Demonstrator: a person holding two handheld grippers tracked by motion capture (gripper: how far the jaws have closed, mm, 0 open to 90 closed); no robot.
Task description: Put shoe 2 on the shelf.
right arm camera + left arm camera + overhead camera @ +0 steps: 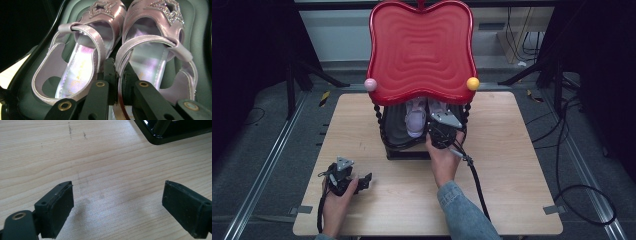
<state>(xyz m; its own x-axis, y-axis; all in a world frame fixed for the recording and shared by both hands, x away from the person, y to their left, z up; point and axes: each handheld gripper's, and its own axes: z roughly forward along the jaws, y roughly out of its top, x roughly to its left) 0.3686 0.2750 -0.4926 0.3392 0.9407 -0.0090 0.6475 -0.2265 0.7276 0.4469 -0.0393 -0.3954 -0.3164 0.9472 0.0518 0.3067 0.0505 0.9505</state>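
In the high view, a two-tier stand with a red wavy top tray (421,50) is seen at the far middle of the wooden table (512,165). On its dark lower tray (393,127), a pair of pale lilac sandals (414,120) is partly hidden under the red tier. The right gripper (443,131) is reached into that lower tier, right at the shoes. The left gripper (347,177) is held low over the table's near left, well apart from the stand.

In the left gripper view, the jaws are spread wide with only bare wood between them; a corner of the stand's black base (160,137) is seen beyond.

In the right gripper view, the jaws are drawn together between the two sandals, apparently pinching the inner side wall of the right-hand sandal (160,60), though the contact is partly hidden. The left-hand sandal (75,65) lies just beside them.
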